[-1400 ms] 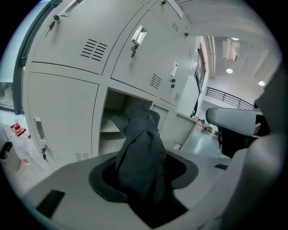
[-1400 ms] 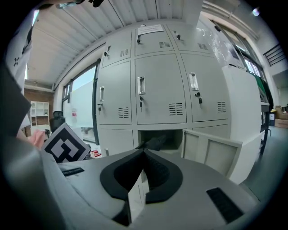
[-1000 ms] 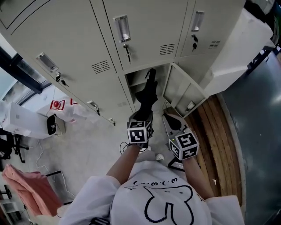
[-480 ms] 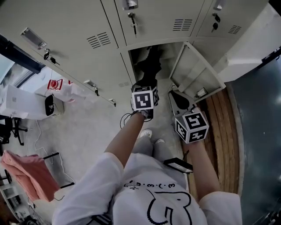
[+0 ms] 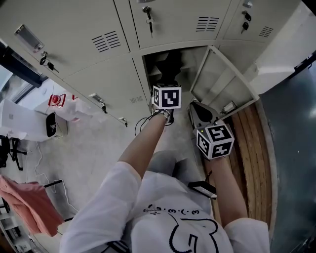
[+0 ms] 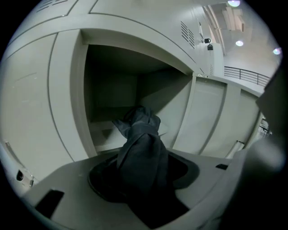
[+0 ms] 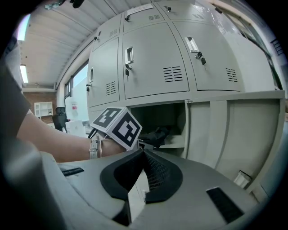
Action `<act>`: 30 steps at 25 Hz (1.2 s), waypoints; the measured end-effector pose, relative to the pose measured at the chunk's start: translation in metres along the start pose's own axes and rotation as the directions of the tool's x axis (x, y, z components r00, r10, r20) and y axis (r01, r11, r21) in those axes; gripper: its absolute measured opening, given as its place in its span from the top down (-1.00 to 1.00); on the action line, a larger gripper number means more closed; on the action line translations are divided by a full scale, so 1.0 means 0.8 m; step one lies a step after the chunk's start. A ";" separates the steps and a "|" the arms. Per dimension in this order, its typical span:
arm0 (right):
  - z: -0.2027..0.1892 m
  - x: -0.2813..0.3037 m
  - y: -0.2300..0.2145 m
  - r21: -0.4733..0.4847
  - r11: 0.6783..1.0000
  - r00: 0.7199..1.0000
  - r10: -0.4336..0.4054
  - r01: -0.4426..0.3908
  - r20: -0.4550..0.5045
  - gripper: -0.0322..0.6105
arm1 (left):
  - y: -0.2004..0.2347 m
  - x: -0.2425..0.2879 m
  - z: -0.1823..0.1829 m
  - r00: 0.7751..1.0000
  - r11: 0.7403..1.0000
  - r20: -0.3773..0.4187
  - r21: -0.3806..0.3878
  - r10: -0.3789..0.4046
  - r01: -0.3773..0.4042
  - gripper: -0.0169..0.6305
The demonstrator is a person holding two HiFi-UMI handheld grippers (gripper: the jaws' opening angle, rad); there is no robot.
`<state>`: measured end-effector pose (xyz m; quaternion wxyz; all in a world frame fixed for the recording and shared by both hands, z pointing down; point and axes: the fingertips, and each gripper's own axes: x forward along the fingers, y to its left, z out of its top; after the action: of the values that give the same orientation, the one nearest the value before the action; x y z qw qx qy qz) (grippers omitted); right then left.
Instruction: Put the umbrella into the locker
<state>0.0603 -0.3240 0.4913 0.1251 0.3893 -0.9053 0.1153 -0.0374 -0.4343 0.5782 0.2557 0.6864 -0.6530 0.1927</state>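
A folded dark umbrella [image 6: 141,148] sticks out from between the jaws of my left gripper [image 6: 144,179], which is shut on it. Its far end reaches into the open bottom locker compartment [image 6: 112,99], above the floor of that compartment. In the head view the left gripper [image 5: 168,81] is at the mouth of the compartment [image 5: 160,62], and the umbrella [image 5: 171,64] shows dark inside. My right gripper [image 5: 200,112] hangs to the right, in front of the open door [image 5: 222,81]. Its jaws are shut and hold nothing [image 7: 144,155]. From there the umbrella [image 7: 157,134] shows past the left gripper's marker cube [image 7: 117,126].
The locker door [image 7: 234,130] is swung open to the right of the compartment. The doors above and beside are closed, with keys [image 5: 148,12] in the locks. A white bag [image 5: 61,101], a small white device [image 5: 49,126] and a cable [image 5: 140,126] lie on the floor at left. Wooden planks [image 5: 247,148] run along the right.
My left gripper has pushed forward and down toward the locker, taking the umbrella's end into the compartment. The right gripper has sunk a little and stays shut.
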 end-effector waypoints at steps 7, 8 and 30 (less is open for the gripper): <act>-0.020 0.035 -0.013 -0.033 0.999 1.000 -0.003 0.004 0.029 0.82 | 0.010 0.061 0.021 0.999 0.985 0.021 0.170 0.030 -0.034 0.20; -0.024 0.039 -0.015 -0.033 0.999 1.000 -0.004 0.005 0.030 0.82 | 0.012 0.067 0.026 0.999 0.982 0.027 0.186 0.034 -0.038 0.20; -0.061 0.069 -0.075 -0.045 0.998 0.997 -0.039 0.043 0.067 0.82 | 0.043 0.171 0.113 0.975 0.893 0.123 0.392 0.186 -0.220 0.10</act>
<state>0.0745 -0.3869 0.5614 0.1066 0.4084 -0.9032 0.0785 -0.0681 -0.5981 0.5916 0.0601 0.6596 -0.6772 0.3204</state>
